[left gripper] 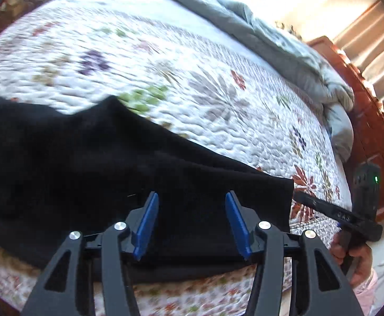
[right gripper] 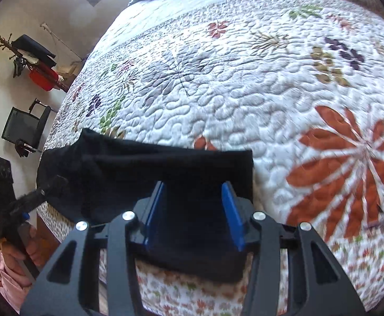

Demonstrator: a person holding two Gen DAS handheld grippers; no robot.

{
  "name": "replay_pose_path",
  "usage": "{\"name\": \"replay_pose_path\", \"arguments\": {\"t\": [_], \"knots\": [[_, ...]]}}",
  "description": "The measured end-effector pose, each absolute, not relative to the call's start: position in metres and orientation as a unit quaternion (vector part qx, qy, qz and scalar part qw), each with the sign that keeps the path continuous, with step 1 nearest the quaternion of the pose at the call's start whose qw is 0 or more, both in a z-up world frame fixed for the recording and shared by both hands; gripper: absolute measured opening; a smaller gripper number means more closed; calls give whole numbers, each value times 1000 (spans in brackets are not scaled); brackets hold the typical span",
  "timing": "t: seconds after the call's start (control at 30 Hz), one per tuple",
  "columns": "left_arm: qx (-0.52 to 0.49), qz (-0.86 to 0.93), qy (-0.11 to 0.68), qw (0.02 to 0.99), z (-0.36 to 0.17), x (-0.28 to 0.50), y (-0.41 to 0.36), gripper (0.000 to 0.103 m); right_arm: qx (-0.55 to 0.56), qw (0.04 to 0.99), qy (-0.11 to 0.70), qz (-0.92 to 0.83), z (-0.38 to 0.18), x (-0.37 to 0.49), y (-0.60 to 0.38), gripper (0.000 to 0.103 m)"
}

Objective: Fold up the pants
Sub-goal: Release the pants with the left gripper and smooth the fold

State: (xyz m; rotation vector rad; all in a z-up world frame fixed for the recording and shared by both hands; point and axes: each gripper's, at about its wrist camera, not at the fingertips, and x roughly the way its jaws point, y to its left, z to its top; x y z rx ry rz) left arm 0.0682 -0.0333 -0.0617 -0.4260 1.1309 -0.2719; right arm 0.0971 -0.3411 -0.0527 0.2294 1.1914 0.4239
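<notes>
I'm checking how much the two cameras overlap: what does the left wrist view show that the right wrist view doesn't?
Only the left wrist view: a crumpled grey duvet, a reddish wooden headboard and sunlit curtains.

Only the right wrist view: a coat rack with hung items, a dark chair and a wall.

Both: the black pants lying on the floral quilt, and each hand-held gripper, the left and the right, both open above the fabric.
</notes>
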Motion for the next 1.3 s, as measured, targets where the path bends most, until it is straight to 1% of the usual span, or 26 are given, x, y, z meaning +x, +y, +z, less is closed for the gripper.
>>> {"name": "replay_pose_path", "arguments": {"t": [0.13,0.23,0.3,0.4,0.47,0.5,0.53,0.63,0.67,0.77,0.8,0.83,0.93,0.97,1.03,1.13,1.3], "knots": [[-186,-124,567,793,-96,94,-53,53,128,781,581,187,-77,118,-349,43],[-185,-129,571,789,-112,98,-53,53,152,771,589,190,-94,127,-352,39],[-172,-134,571,792,-112,93,-50,53,171,766,589,193,-97,129,-356,39],[-175,-130,570,792,-106,86,-47,53,176,769,583,196,-86,121,-360,39],[-184,-122,572,790,-99,77,-43,54,161,778,575,194,-72,107,-360,48],[-186,-125,569,791,-97,72,-42,57,155,783,570,195,-66,98,-360,48],[-185,-128,565,794,-93,65,-41,60,151,785,566,199,-62,86,-360,48],[-168,-134,565,796,-96,47,-45,62,146,782,571,204,-65,59,-358,48],[-163,-133,571,793,-104,44,-46,62,141,778,579,197,-72,52,-358,46],[-153,-137,559,803,-114,41,-48,63,145,772,593,179,-100,47,-361,45],[-148,-141,559,804,-113,41,-49,65,147,774,589,180,-105,48,-362,45],[-146,-144,559,804,-113,41,-49,67,149,775,588,180,-106,48,-362,45],[-149,-146,559,803,-107,39,-46,67,141,773,593,177,-98,48,-361,45],[-156,-143,560,801,-102,36,-42,67,139,775,592,173,-94,47,-360,46],[-173,-143,554,802,-93,29,-33,67,124,786,581,170,-78,40,-354,52],[-185,-123,537,814,-79,12,-6,71,101,798,566,180,-63,30,-338,53],[-220,-41,516,827,-71,-19,77,71,83,802,555,204,-57,29,-304,57]]}}
